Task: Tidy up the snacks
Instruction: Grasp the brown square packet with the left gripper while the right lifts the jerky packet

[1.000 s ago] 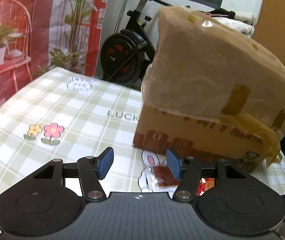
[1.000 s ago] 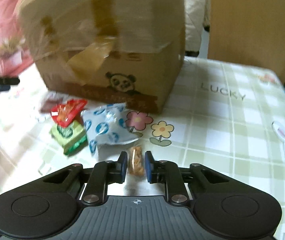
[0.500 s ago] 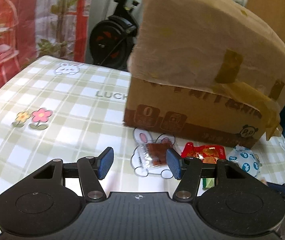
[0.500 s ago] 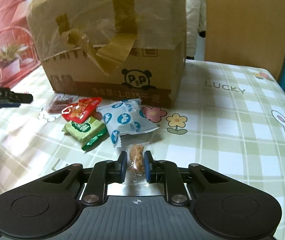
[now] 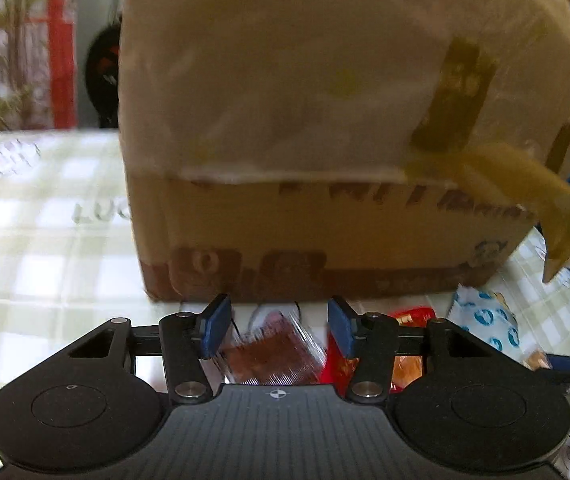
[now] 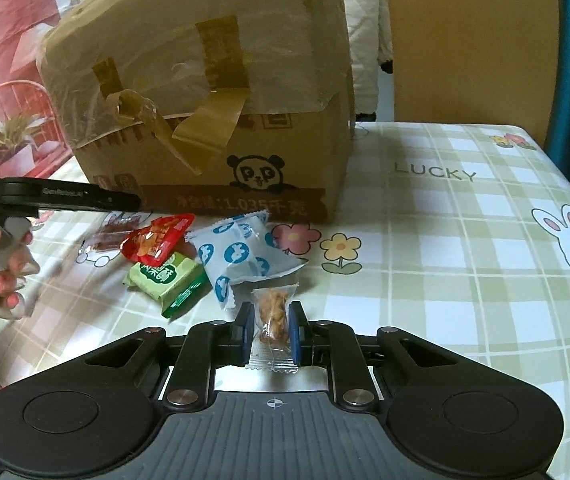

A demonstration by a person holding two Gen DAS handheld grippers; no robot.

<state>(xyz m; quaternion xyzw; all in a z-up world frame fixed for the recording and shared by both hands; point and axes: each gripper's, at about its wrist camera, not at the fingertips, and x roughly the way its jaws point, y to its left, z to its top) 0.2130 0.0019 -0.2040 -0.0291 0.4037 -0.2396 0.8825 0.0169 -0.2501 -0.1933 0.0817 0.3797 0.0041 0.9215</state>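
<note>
My left gripper [image 5: 278,326] hangs low in front of the cardboard box [image 5: 325,120]. Its jaws are closing around a clear packet of dark brown snack [image 5: 273,354] that lies on the tablecloth, and the pads do not visibly press it. The picture is blurred. My right gripper [image 6: 271,328] is shut on a small clear packet of golden-brown snack [image 6: 272,312]. In the right wrist view the brown packet [image 6: 111,232] lies under the left gripper's fingers [image 6: 125,200]. A red packet [image 6: 157,236], a green packet [image 6: 167,278] and a white-and-blue packet [image 6: 241,256] lie close together.
The taped cardboard box [image 6: 205,100] stands just behind the snacks. The checked tablecloth [image 6: 465,280] stretches right of my right gripper. A person's hand [image 6: 5,264] holds the left gripper's handle. An exercise bike [image 5: 103,68] and a red backdrop stand beyond the table.
My left gripper has moved forward and down toward the box, its jaws have narrowed, and the brown packet now lies between them. My right gripper stays shut on its packet, hardly moved.
</note>
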